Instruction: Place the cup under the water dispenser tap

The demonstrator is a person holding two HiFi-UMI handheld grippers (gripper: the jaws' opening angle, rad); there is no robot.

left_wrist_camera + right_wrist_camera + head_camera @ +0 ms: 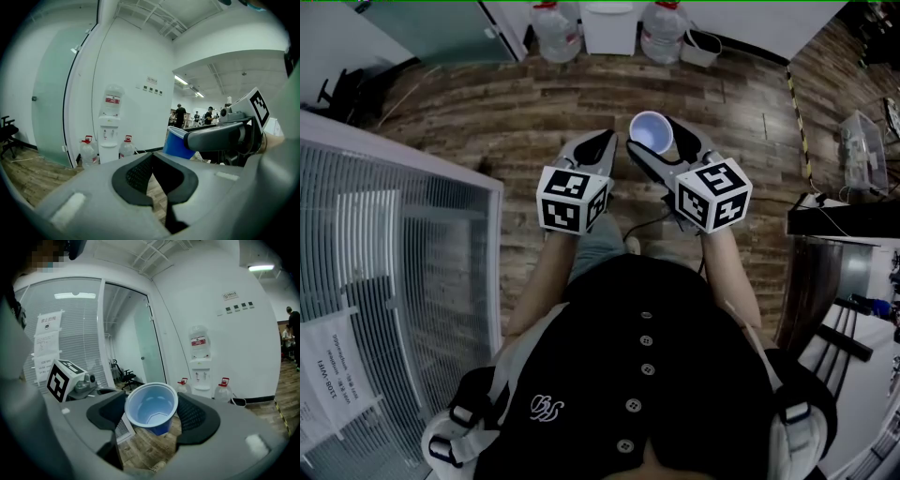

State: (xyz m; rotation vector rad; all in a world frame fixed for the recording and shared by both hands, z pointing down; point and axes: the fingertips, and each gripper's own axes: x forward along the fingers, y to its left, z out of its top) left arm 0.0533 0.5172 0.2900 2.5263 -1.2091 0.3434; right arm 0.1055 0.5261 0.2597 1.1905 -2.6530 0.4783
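Right gripper view first: seemingly mid-carry, gripping the blue cup (151, 408) upright in the right tool (154, 413), left tool (151, 158) shut on nothing, water dispenser (201, 365) well off at the floor's far edge; next, likely stepping closer and lowering under the tap (199, 376).

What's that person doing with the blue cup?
A person holds a gripper in each hand. The right gripper has a blue plastic cup clamped between its jaws, mouth up, and the cup looks empty. The left gripper has its jaws together with nothing in them. The white water dispenser stands against the far wall across the wooden floor, so the cup is not yet under its tap.
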